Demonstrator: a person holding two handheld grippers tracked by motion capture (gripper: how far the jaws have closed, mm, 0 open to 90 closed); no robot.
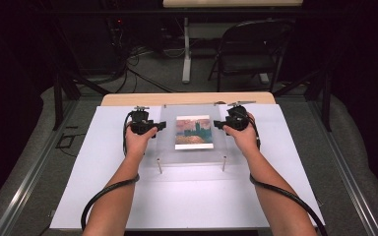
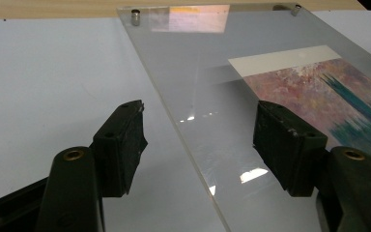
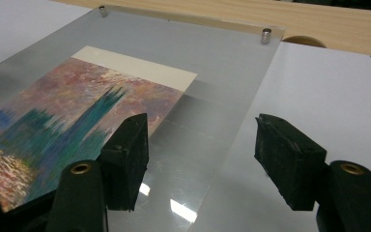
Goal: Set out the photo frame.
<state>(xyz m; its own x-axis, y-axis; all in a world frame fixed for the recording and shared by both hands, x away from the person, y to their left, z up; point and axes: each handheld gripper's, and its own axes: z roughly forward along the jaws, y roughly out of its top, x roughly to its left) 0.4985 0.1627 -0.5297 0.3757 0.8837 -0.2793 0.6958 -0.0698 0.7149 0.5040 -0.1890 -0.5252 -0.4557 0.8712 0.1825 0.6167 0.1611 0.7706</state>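
On the white board (image 1: 103,196) covering the wooden table (image 1: 187,98), the left gripper (image 1: 158,126) sits at the left edge of a clear acrylic frame panel (image 1: 167,147), jaws wide apart and straddling that edge, with no pad pressing on it and nothing held. The panel lies at the centre of the board, raised on small metal standoffs (image 1: 159,166) at its corners, with a painted print (image 1: 193,132) in pink, teal and orange beneath it. At the panel's right edge the right gripper (image 1: 218,125) stands likewise: jaws wide apart, straddling the edge, gripping nothing.
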